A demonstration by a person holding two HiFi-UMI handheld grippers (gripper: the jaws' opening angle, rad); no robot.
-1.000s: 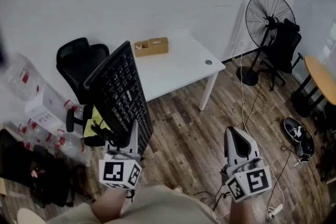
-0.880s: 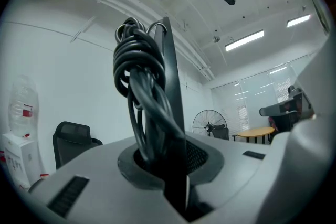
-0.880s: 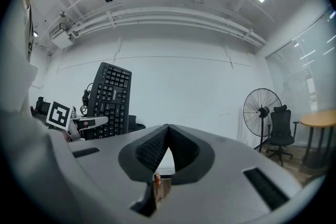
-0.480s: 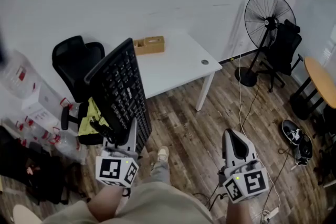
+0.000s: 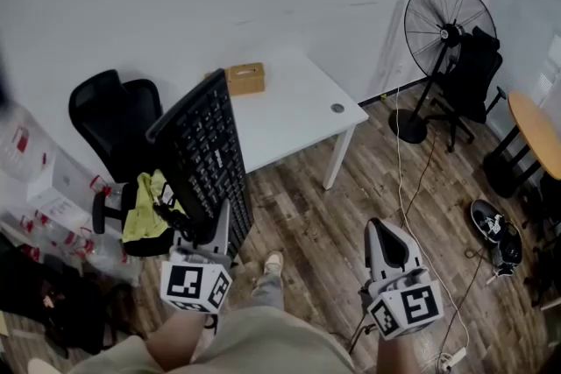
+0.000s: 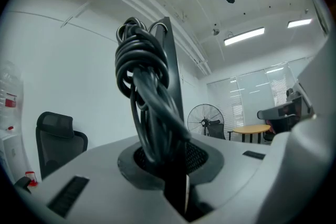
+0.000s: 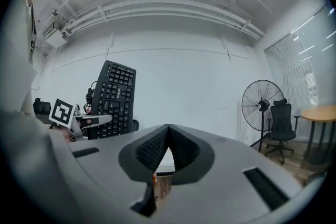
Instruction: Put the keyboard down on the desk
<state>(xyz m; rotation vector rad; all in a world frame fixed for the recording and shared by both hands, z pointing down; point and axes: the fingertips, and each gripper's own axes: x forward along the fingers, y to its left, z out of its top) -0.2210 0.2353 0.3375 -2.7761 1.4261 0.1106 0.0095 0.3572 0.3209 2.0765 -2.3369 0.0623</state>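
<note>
A black keyboard (image 5: 206, 158) stands nearly upright in the air, its lower edge clamped in my left gripper (image 5: 203, 234), which is shut on it. In the left gripper view the keyboard's edge (image 6: 173, 86) and its coiled black cable (image 6: 140, 92) rise straight out of the jaws. The right gripper view shows the keyboard (image 7: 114, 98) at left, key side facing. My right gripper (image 5: 388, 245) hangs low at the right over the wooden floor, shut and holding nothing. The white desk (image 5: 289, 105) lies ahead beyond the keyboard.
A cardboard box (image 5: 244, 78) sits at the desk's far edge, and a round cable hole (image 5: 337, 108) lies near its right corner. A black office chair (image 5: 110, 114) with a yellow cloth (image 5: 145, 206) stands left. A floor fan (image 5: 447, 26), another chair and a round table (image 5: 535, 131) stand right; a cord crosses the floor.
The view has shifted toward the desk; the desk, box and chair have slid slightly in the head view. Both grippers keep their pose and the keyboard stays clamped upright.
</note>
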